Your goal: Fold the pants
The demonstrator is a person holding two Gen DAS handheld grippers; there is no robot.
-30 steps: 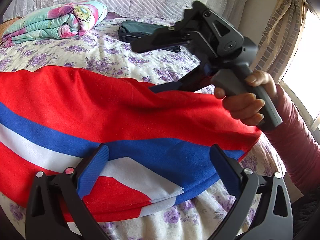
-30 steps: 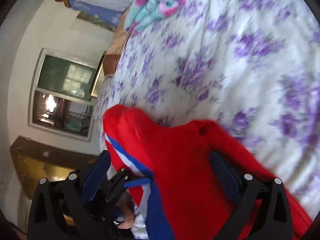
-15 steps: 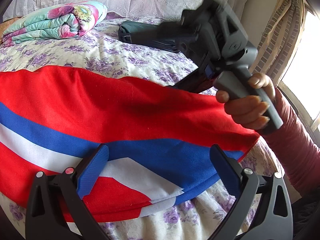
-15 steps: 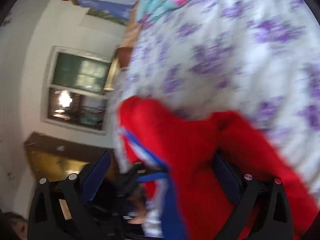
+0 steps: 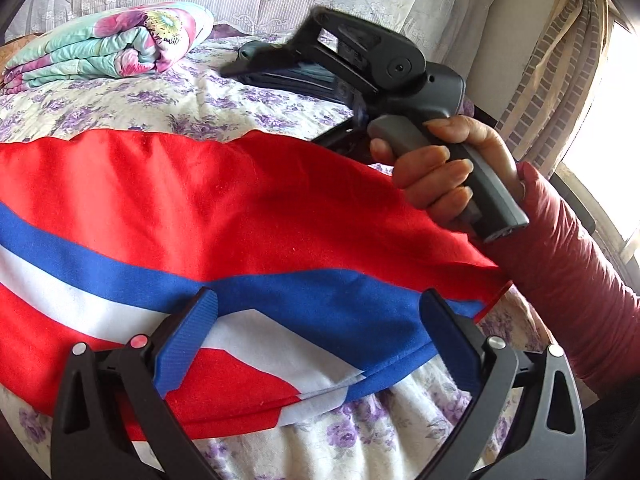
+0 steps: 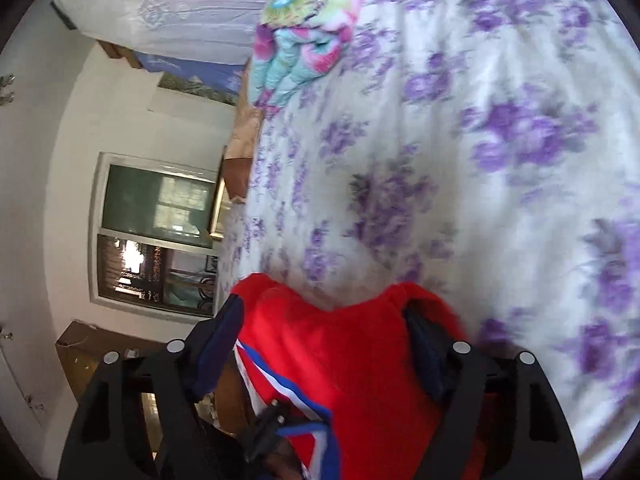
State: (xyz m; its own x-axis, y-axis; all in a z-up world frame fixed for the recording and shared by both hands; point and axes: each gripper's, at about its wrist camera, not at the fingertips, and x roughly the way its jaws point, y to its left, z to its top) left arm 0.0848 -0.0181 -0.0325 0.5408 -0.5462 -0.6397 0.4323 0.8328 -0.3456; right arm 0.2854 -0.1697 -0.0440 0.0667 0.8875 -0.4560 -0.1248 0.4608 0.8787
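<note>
Left wrist view: left tongs [image 5: 316, 320] released over pants [image 5: 224, 216] hem; right tongs [image 6: 324, 320] clenched on pants' red edge; bare bed [image 6: 500, 160] at 1 o'clock.

Red pants [image 5: 248, 208] (blue/white stripes), on bed

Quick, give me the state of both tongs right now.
Left tongs: open, hovering above the pants, holding nothing.
Right tongs: red pants fabric sits between the fingers; whether they are clamped on it cannot be told.

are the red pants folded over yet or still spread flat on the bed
Partly folded. In the left wrist view the red pants lie doubled, layered edges at the near hem; the right gripper holds a bunched red edge.
</note>
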